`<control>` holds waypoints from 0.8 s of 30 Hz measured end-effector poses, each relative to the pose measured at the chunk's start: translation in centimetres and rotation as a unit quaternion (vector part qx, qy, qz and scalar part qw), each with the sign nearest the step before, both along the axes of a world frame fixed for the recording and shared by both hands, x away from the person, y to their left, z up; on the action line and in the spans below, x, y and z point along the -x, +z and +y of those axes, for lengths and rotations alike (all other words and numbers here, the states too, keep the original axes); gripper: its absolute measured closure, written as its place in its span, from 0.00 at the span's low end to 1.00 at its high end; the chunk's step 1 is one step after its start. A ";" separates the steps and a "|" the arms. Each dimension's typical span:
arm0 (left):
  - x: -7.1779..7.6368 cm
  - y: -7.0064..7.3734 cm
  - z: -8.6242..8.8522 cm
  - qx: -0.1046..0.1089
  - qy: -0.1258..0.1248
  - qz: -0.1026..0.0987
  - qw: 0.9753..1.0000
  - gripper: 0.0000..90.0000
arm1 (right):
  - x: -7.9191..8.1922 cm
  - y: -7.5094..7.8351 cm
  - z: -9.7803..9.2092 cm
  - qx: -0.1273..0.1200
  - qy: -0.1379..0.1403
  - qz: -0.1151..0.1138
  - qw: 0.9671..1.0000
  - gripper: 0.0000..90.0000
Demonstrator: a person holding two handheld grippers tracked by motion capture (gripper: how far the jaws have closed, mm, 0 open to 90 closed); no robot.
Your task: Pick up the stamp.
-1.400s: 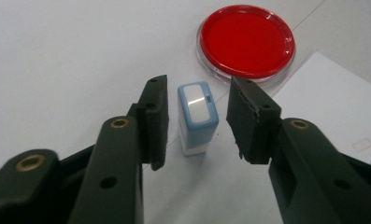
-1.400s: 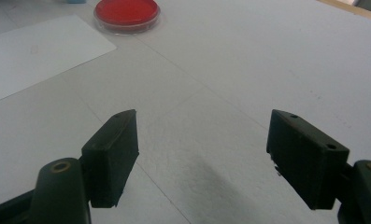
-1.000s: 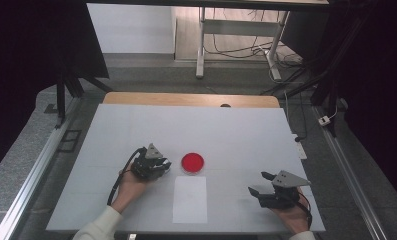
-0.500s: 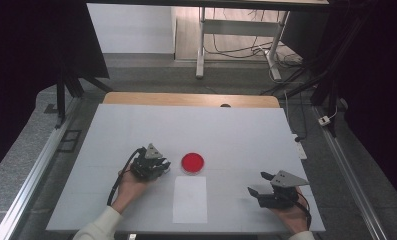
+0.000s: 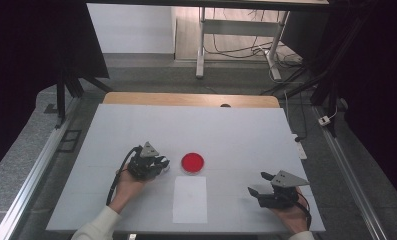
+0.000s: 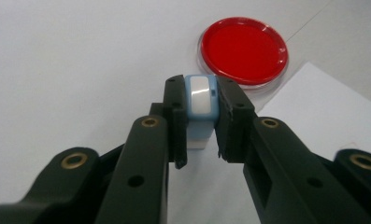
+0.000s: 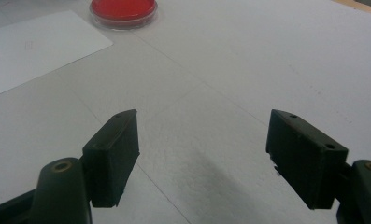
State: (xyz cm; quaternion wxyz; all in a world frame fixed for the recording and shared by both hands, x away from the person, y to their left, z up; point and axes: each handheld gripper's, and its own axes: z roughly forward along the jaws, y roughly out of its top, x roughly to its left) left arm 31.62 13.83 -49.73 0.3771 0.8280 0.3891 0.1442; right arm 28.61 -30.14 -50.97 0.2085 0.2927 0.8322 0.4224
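Left gripper (image 6: 201, 121) — jaws clamped on small blue-and-white block (image 6: 201, 100), just beside red dish (image 6: 243, 50) on tabletop (image 5: 236, 130). Right gripper (image 7: 203, 158) — jaws wide apart, holding nothing, near paper sheet (image 5: 190, 199).

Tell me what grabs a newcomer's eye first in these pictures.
The round red dish with a clear rim stands out near the middle of the white table, just beyond a white sheet of paper. Beside it, the left gripper clamps a small light-blue and white block. The right gripper is open over bare tabletop.
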 end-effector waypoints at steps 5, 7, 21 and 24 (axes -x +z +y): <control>0.2 0.4 0.1 0.014 -0.003 -0.003 1.000 0.84 | 0.0 0.0 0.0 -0.001 0.002 0.001 1.000 0.28; 0.2 0.5 0.2 0.017 -0.004 -0.005 1.000 0.83 | 0.0 -0.1 0.0 -0.002 0.001 0.001 1.000 0.28; 1.2 2.3 1.4 0.081 -0.011 -0.014 0.997 0.83 | 0.2 0.2 0.1 -0.002 -0.002 -0.006 1.000 0.28; 1.3 2.6 1.7 0.095 -0.014 -0.015 0.995 0.83 | 0.2 0.3 0.0 -0.004 -0.006 -0.009 1.000 0.28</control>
